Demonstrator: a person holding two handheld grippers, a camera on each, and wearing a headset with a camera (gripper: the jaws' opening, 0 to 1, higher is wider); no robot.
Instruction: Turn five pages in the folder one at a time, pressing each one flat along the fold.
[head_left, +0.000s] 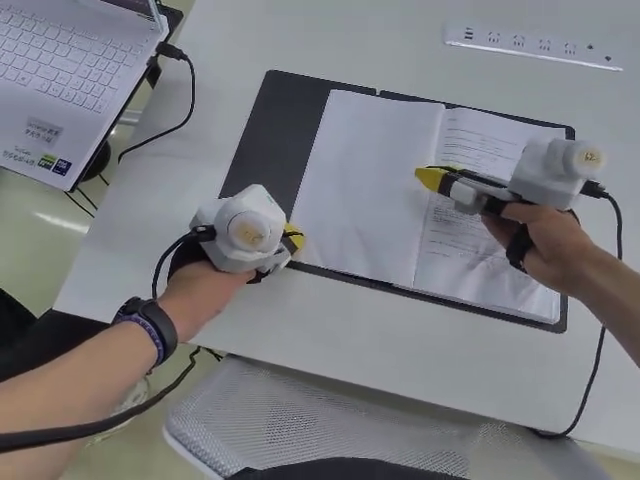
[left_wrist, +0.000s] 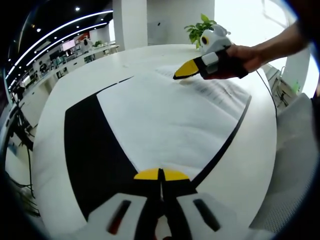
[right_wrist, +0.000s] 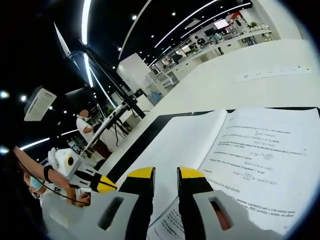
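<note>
Two leaves face up in the open folder (head_left: 270, 130), which lies flat on the white table (head_left: 350, 340) across the middle of the head view. A blank page (head_left: 365, 180) sits at centre and a printed page (head_left: 480, 230) to its right, and they meet at the fold (head_left: 428, 210).

The right gripper (head_left: 432, 179) is at that fold, centre right. Whether it touches the paper I cannot tell. In its own view its jaws stand a little apart with nothing between them. The left gripper (head_left: 292, 240) sits at the folder's lower edge, left of centre, with its yellow tips pressed together on nothing.

The sheets look thin, light and limp, and probably slide easily over one another, so two could lift at once. A hard pinch would likely crease or tear them. The best hold is probably the free outer edge or corner of the printed page at the right, taken lightly. The stiff black cover should stay put during pressing.
</note>
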